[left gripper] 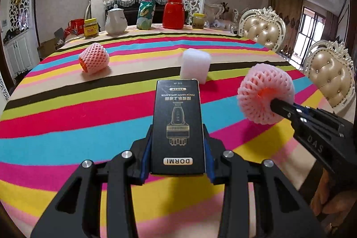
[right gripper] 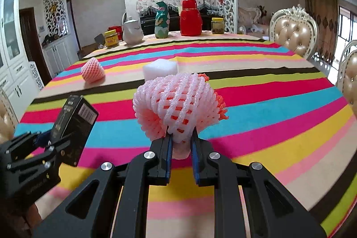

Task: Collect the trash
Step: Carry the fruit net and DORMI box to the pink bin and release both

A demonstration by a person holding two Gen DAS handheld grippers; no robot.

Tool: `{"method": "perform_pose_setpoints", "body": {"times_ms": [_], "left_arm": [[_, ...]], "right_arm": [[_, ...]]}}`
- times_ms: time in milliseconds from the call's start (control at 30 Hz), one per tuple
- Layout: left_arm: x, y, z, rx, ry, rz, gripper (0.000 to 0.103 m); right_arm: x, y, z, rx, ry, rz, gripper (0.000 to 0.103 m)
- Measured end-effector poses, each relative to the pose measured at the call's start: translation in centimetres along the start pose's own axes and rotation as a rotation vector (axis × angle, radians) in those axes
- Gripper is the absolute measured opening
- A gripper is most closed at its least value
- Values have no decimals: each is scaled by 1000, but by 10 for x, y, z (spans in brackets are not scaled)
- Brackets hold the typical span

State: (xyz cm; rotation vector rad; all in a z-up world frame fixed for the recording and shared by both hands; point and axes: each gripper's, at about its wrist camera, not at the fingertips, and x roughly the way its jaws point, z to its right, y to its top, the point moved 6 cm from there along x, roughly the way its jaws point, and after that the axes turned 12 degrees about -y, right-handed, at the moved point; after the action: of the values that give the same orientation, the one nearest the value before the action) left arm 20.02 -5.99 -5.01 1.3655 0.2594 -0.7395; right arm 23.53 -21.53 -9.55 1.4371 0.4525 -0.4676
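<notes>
My left gripper (left gripper: pixel 177 142) is shut on a black DORMI box (left gripper: pixel 178 122), held above the striped tablecloth (left gripper: pixel 67 117); in the right wrist view the same box (right gripper: pixel 73 124) shows at the left in that gripper (right gripper: pixel 53 144). My right gripper (right gripper: pixel 181 142) is shut on a pink foam fruit net (right gripper: pixel 178 104), lifted off the cloth; that net (left gripper: pixel 261 93) appears at the right in the left wrist view. A second pink foam net (left gripper: pixel 94 58) (right gripper: pixel 92 70) and a white foam block (left gripper: pixel 195 65) (right gripper: pixel 159 69) lie farther back on the table.
Along the table's far edge stand a yellow-lidded jar (left gripper: pixel 90 28), a white jug (left gripper: pixel 116 20), a green bag (left gripper: pixel 146 11), a red thermos (left gripper: pixel 174 11) and another jar (left gripper: pixel 198 20). Padded chairs (left gripper: pixel 261 29) line the right side.
</notes>
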Motion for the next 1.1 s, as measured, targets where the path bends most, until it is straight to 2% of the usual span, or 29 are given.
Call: {"method": "perform_pose_setpoints", "body": {"times_ms": [200,467,633,1100], "left_arm": [[-18,-15,12,9,-34,12,38],[-40,-24,35,49,-104,69,38],[-48,-29,49,75,-116,100,38],[-52,-38,92,163,-169,103,38]], "right_arm": [[-32,-21,12,15,-8,15,17],[-72,-40,23,30,-17,65,18],[-89,-52,38,69,-25,79,18],[-118,-84,82,141,-51,77,18]]}}
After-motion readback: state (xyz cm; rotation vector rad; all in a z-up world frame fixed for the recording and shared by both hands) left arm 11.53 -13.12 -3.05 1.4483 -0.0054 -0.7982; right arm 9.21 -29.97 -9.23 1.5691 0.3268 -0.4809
